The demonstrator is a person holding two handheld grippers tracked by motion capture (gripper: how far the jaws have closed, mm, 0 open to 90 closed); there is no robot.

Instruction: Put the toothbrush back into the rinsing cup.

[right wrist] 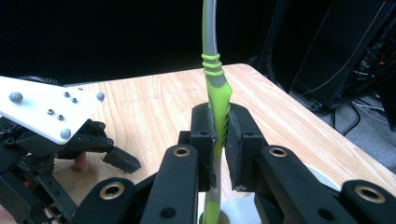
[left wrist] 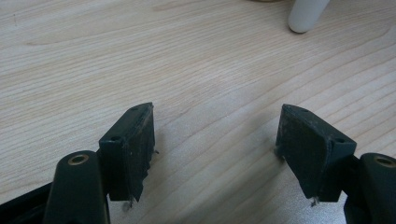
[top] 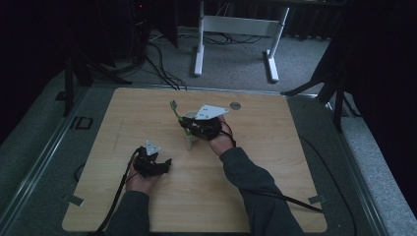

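Pale wood-grain table (top: 275, 162) (matt); glossy green-grey plastic toothbrush (right wrist: 215, 88).

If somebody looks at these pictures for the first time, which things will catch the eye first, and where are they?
The bright green and grey toothbrush stands out first: the right gripper is shut on its handle and holds it upright near the middle of the wooden table, above a pale cup. Nearer the person, the left gripper hangs low over bare wood with its jaws wide open and nothing between them.
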